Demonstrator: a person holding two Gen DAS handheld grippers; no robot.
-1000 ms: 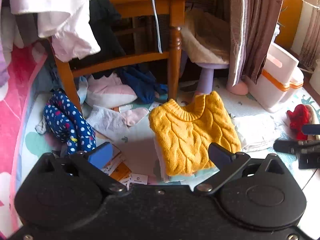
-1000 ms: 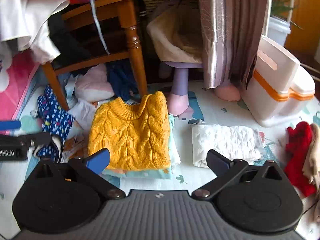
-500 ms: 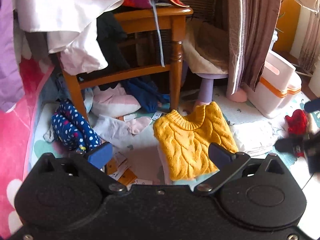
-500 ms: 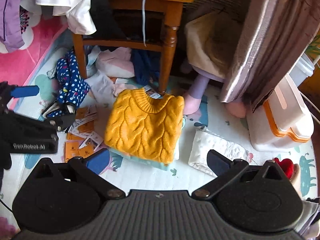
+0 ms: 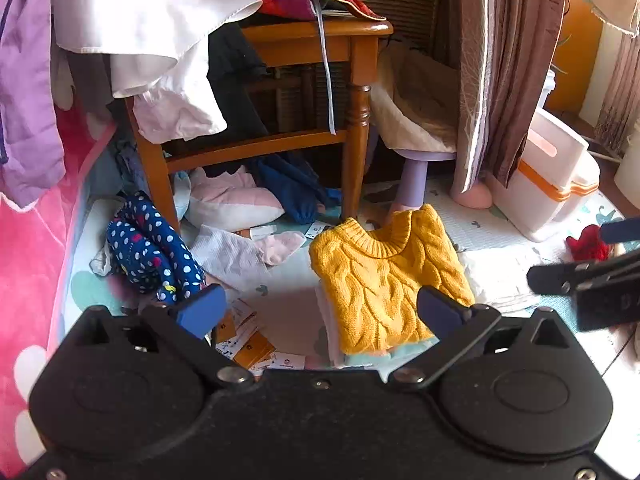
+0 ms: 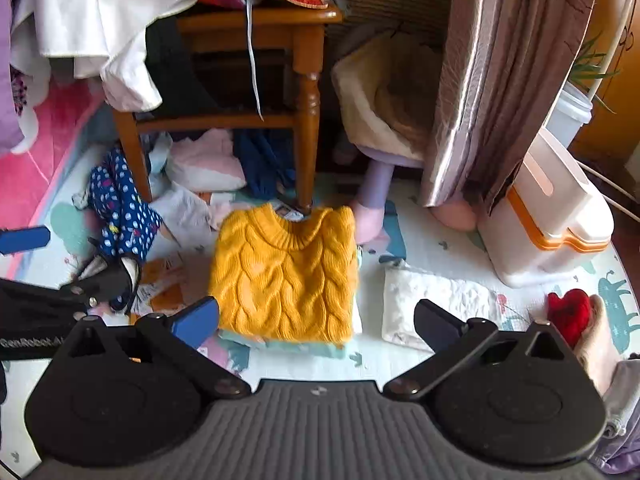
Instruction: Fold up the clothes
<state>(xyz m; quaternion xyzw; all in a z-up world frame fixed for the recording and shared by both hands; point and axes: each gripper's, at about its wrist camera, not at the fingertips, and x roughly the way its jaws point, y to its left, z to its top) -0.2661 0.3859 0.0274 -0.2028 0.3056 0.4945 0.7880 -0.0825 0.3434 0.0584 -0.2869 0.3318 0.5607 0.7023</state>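
The left gripper [image 5: 320,312] hangs in the air above and to the left of the folded yellow sweater [image 5: 390,276], its blue-padded fingers [image 5: 202,310] spread wide with nothing between them. The right gripper [image 6: 318,320] hovers above the sweater's near edge, its jaws equally wide apart and empty. In each wrist view the other gripper shows at the frame's edge: the right one to the sweater's right, the left one to its left, both raised off the floor.
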